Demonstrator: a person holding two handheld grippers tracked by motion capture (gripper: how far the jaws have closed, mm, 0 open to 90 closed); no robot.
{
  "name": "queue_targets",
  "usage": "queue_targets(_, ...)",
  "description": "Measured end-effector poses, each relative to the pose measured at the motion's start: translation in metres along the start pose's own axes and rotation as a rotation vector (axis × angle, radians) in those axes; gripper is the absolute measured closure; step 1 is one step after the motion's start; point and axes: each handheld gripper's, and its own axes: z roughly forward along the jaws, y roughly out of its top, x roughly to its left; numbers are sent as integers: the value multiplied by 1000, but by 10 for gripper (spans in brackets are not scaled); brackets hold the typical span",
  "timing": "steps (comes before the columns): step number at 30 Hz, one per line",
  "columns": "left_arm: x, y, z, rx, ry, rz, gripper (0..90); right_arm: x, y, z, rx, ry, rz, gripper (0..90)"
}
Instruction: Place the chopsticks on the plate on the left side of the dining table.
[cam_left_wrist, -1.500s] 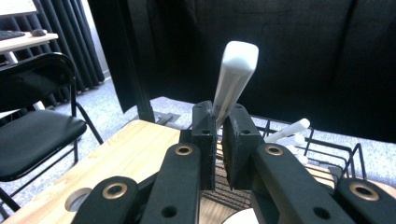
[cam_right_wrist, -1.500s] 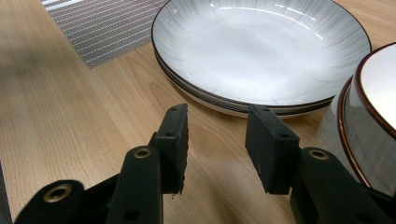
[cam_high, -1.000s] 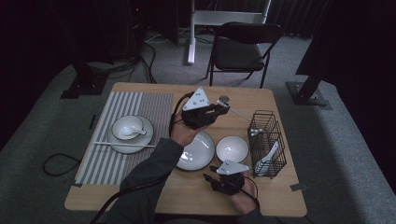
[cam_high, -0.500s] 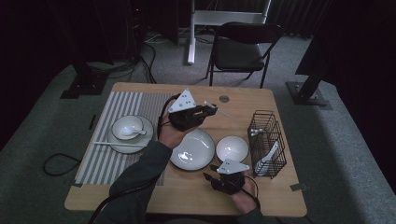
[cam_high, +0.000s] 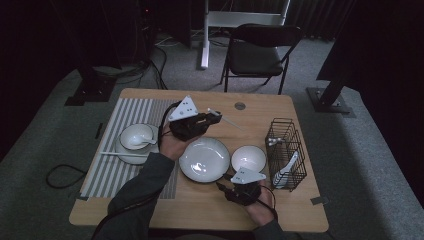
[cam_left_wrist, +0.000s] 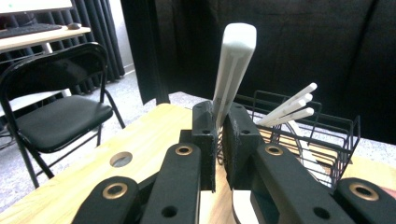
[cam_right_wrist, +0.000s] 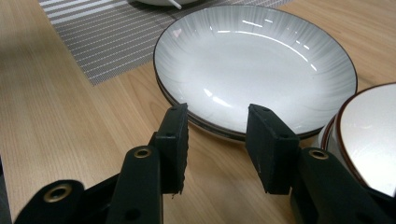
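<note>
Mid-carry, left gripper (cam_high: 212, 119) was clamped on a white spoon (cam_left_wrist: 232, 65) above the table (cam_high: 150, 210) behind the plate (cam_high: 204, 159), while right gripper (cam_right_wrist: 217, 140) sat open, empty, near the plate; next move likely needs setting the spoon at a place setting.

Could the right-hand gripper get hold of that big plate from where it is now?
Probably yes. The right gripper has its jaws open and empty, facing the plate rim, with only bare table between them.
</note>
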Motion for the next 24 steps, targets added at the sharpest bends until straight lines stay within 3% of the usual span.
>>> queue_targets(24,16,-24,-40,8,54,-46,849,0,19,8,9,5,-51,587)
